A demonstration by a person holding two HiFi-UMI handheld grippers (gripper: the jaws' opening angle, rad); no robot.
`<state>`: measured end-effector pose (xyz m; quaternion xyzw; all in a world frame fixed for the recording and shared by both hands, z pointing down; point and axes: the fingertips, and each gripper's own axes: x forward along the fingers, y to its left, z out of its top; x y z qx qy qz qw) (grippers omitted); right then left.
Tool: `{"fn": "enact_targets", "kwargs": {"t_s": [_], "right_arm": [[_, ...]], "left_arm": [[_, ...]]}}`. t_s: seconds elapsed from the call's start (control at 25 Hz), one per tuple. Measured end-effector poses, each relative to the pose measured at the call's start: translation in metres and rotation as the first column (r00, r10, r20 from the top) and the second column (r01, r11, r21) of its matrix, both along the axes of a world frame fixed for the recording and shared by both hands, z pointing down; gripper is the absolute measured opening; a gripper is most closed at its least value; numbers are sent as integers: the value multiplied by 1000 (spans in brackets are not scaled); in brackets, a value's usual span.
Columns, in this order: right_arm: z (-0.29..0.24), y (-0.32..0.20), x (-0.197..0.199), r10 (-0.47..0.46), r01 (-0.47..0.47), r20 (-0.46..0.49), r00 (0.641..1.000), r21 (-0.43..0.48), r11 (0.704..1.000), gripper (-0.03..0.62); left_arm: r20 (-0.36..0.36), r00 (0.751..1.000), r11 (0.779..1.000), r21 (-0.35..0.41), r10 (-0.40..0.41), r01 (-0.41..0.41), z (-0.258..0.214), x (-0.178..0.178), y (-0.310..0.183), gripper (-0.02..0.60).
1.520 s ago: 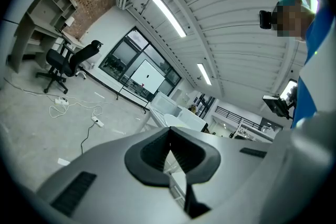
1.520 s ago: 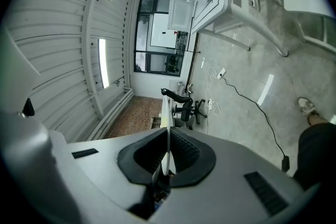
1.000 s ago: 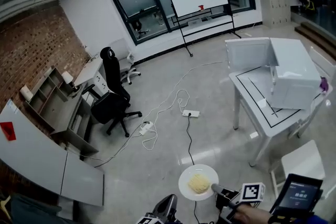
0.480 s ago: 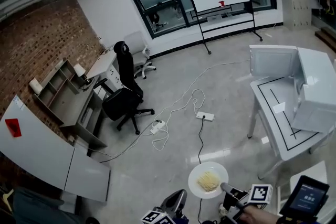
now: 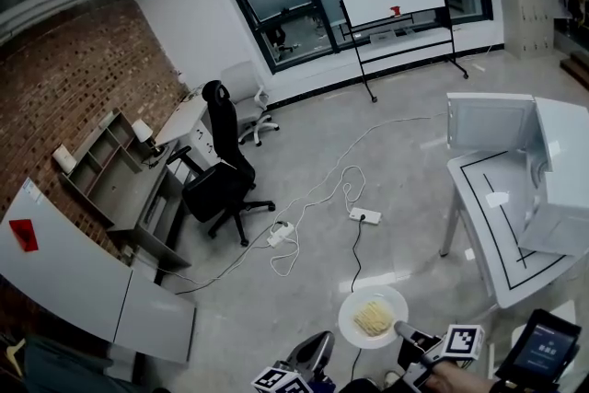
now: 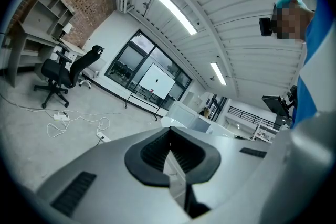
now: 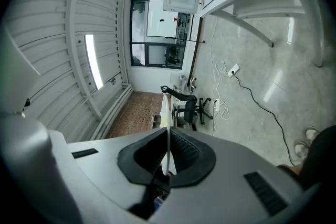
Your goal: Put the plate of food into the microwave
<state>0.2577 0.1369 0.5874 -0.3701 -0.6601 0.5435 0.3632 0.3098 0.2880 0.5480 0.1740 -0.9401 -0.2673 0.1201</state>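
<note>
The right gripper [image 5: 402, 330] has its jaws clamped on the near rim of the plate [image 5: 351, 328]. In the right gripper view the plate's thin white edge stands between the pads. A heap of pale yellow noodles [image 5: 372, 317] lies in the middle of the plate. The plate hangs level in the air over the floor, well apart from the microwave [image 5: 563, 184], to its left and closer to the person. The microwave sits on a white table [image 5: 490, 239] with its door [image 5: 489, 121] swung open on the side away from the person. The left gripper [image 5: 321, 340] is farther from the microwave than the plate, beside the plate without touching it. Its jaws are pressed fully together with nothing between them.
</note>
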Motion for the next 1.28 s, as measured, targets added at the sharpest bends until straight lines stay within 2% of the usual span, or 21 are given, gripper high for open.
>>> {"fn": "enact_targets", "kwargs": {"t_s": [0.28,0.76,1.0,1.28], "right_arm": [[10,7,-39,31,-32,7,999,60,998,12],[-7,46,-115,159,-160,31,987,26,987,12],[1,63,-143,227,-228,26,974,64,971,12],[3,73,-163,325,-326,14,945,60,944,12]], "left_arm": [[5,999,999,10,32,-32,7,-47,16,8],[22,987,986,54,158,-159,16,-144,51,6],[19,978,975,69,209,-210,21,-182,77,8],[23,961,956,96,276,-277,23,-210,90,6]]}}
